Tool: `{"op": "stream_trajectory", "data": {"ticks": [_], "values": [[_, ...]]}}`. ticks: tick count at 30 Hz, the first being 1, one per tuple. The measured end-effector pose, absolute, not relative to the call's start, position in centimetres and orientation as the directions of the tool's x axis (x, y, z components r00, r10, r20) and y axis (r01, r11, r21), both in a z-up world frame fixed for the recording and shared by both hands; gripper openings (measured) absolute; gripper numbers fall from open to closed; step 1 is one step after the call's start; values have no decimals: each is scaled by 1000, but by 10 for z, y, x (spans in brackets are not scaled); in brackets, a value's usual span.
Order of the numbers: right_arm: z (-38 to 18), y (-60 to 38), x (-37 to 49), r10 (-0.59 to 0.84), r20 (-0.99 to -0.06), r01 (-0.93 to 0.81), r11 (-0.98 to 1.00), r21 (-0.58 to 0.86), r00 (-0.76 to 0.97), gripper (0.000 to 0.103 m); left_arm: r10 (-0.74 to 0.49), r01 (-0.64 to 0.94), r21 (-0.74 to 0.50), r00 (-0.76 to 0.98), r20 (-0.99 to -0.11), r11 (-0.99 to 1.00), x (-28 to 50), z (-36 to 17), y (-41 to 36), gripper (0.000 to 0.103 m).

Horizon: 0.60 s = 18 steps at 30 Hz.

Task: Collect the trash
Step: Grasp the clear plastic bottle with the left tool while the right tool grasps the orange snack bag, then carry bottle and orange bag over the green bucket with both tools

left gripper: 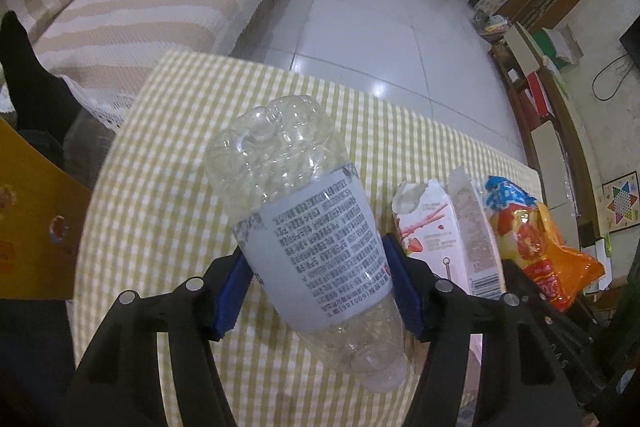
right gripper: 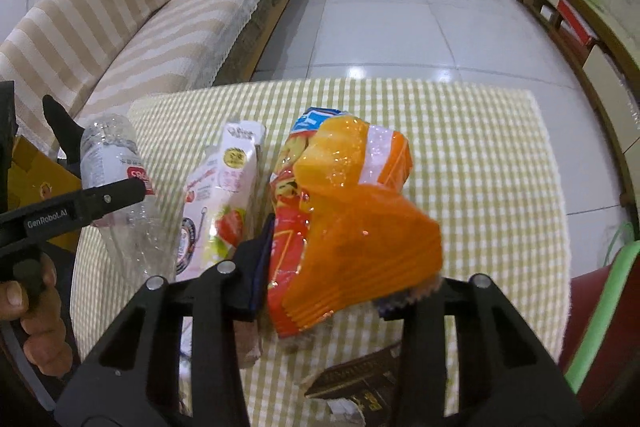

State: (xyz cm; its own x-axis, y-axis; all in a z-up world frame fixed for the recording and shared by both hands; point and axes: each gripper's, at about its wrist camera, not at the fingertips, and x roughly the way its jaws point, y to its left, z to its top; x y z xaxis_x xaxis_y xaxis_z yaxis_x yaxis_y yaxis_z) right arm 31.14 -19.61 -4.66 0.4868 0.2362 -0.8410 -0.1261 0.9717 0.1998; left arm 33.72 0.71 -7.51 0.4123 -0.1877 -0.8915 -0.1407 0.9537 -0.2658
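Note:
A clear, empty plastic bottle (left gripper: 308, 227) with a pale label hangs above the checked tablecloth (left gripper: 172, 155), base pointing away. My left gripper (left gripper: 320, 267) is shut on it, blue pads (left gripper: 232, 291) pressing both sides of the label. An orange snack bag (right gripper: 360, 219) is lifted off the cloth, and my right gripper (right gripper: 332, 267) is shut on its crumpled lower part. A torn pink strawberry carton (right gripper: 224, 195) lies between the two. The right wrist view also shows the bottle (right gripper: 108, 155) at the left; the left wrist view shows the bag (left gripper: 536, 239) and carton (left gripper: 428, 227).
A striped sofa (left gripper: 140, 7) runs along the left, with a yellow cardboard box (left gripper: 28, 227) near the table's left edge. A dark brown wrapper (right gripper: 360, 383) lies near the front edge. A red and green chair (right gripper: 600, 307) stands at the right. Tiled floor (right gripper: 400, 7) lies beyond.

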Motion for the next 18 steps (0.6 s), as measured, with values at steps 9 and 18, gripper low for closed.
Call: {"op": "stream_trajectory", "data": {"ticks": [9, 18], "values": [[-2, -206, 285, 251, -791, -143, 968, 206, 558, 39, -179, -120, -266, 479, -859, 957, 316, -30, 21, 60], [31, -220, 258, 271, -746, -156, 962, 223, 608, 39, -219, -48, -287, 531, -819, 957, 292, 16, 3, 60]]}}
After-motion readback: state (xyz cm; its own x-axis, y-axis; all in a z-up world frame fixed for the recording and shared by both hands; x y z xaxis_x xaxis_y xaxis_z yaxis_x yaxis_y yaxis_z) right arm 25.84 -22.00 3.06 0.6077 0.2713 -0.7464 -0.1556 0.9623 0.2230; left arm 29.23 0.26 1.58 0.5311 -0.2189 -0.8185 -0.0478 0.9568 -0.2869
